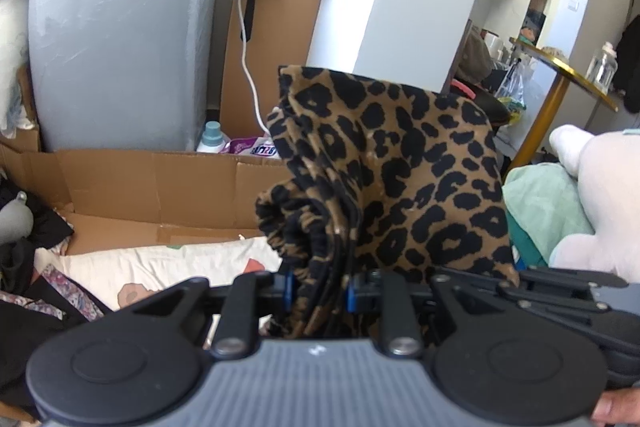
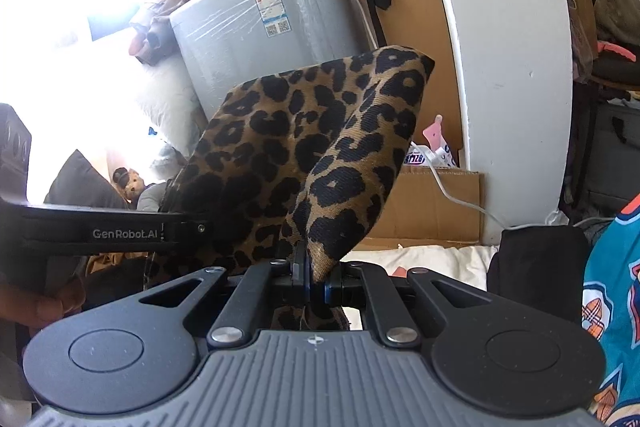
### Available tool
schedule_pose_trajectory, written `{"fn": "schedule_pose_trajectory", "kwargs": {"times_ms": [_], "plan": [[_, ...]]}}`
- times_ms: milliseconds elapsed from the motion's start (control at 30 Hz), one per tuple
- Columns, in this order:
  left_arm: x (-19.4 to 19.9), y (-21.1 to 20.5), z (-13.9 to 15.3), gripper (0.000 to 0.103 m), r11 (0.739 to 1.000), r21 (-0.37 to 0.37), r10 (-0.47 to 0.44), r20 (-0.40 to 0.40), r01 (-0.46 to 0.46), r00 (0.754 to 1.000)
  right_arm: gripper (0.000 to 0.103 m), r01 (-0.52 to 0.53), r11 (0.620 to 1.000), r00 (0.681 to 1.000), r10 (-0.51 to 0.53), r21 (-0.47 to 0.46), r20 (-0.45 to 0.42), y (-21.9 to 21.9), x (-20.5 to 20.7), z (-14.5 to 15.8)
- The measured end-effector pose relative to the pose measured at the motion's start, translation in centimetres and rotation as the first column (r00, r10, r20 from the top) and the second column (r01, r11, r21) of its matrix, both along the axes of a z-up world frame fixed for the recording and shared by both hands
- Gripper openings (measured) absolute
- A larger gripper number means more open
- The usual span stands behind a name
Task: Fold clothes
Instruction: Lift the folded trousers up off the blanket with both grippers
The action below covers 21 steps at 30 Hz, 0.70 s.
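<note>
A leopard-print garment (image 1: 400, 171), brown with black spots, is held up in the air between both grippers. My left gripper (image 1: 320, 291) is shut on a bunched, thick edge of it with black trim. In the right wrist view the same leopard-print garment (image 2: 304, 143) rises in a fold from my right gripper (image 2: 314, 277), which is shut on a thin edge of the cloth. The other gripper's black body (image 2: 100, 233) reaches in from the left, right against the cloth. Below lies a pale printed bed sheet (image 1: 160, 267).
A grey plastic-wrapped appliance (image 1: 120, 39) stands behind an open cardboard box (image 1: 160, 183). A white cable (image 1: 248, 67) hangs beside it. Dark clothes (image 1: 24, 307) lie at left, a white plush toy (image 1: 592, 195) and green cloth (image 1: 540, 203) at right. A teal printed garment (image 2: 612, 287) lies at right.
</note>
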State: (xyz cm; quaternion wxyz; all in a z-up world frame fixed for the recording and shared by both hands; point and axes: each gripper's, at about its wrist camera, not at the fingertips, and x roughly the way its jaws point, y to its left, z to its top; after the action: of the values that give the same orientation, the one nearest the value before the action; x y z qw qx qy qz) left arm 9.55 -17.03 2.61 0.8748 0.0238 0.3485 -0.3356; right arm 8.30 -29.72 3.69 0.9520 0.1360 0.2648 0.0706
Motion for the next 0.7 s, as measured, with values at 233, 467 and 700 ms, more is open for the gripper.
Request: {"fn": "schedule_pose_trajectory", "kwargs": {"times_ms": [233, 467, 700], "plan": [[-1.3, -2.3, 0.4, 0.024, 1.0, 0.016, 0.021, 0.018, -0.021, 1.0, 0.005, 0.016, 1.0, 1.0, -0.016, -0.01, 0.0, -2.1, -0.8, 0.2], [-1.4, -5.6, -0.1, 0.024, 1.0, 0.01, 0.006, 0.007, -0.006, 1.0, 0.005, 0.087, 0.996, 0.996, -0.088, -0.031, -0.019, -4.4, -1.0, 0.3], [-1.3, -8.8, -1.0, 0.025, 0.998, -0.013, -0.054, -0.014, 0.054, 0.998, 0.005, 0.156, 0.986, 0.987, -0.157, -0.06, -0.018, -7.5, -1.8, -0.4]]}}
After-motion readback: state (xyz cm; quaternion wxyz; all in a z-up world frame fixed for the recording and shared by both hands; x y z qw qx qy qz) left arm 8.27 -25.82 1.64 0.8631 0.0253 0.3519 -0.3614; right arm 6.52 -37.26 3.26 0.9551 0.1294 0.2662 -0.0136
